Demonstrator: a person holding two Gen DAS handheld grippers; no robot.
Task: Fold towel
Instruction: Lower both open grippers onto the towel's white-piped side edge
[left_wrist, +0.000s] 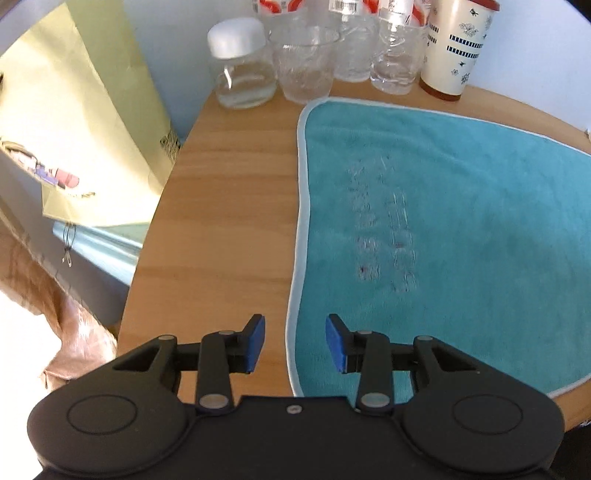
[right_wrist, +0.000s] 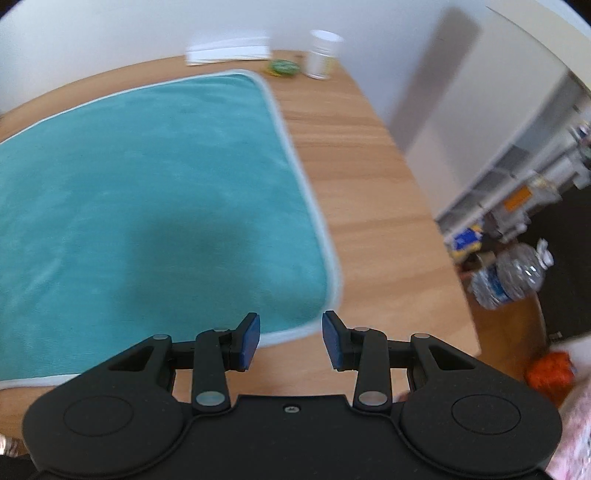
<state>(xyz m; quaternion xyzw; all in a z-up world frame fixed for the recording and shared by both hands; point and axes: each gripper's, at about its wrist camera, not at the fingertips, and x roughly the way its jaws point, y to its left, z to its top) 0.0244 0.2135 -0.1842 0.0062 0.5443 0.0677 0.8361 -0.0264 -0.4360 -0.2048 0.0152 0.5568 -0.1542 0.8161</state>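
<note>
**Towel flat on table, both grippers parted over its near corners**

Wooden table (left_wrist: 221, 206) fills most of both views. Teal towel (left_wrist: 443, 229) w/ pale trim lies spread flat on it, one layer, no fold visible; faint scuffed marks show near its middle in the left wrist view.

Left gripper (left_wrist: 294, 341) sits over the towel's near left corner. Its jaws are parted wide w/ nothing between them: left blue pad over bare wood, right pad over the cloth, trim running between.

Right gripper (right_wrist: 291, 339) sits over the near right corner, jaws likewise parted wide and holding nothing; the rounded corner trim lies between the pads. Can't tell if either touches the cloth.

Yellow paper bag (left_wrist: 85, 122) stands off the table's left edge. Along the far edge: cream tumbler (left_wrist: 454, 48) w/ dark rim, jar (left_wrist: 242, 66) w/ white lid, clear glass (left_wrist: 304, 66), plastic bottles behind. Right wrist view, blurred: white cup (right_wrist: 322, 55) and a small green thing (right_wrist: 282, 67) at the far corner.
</note>
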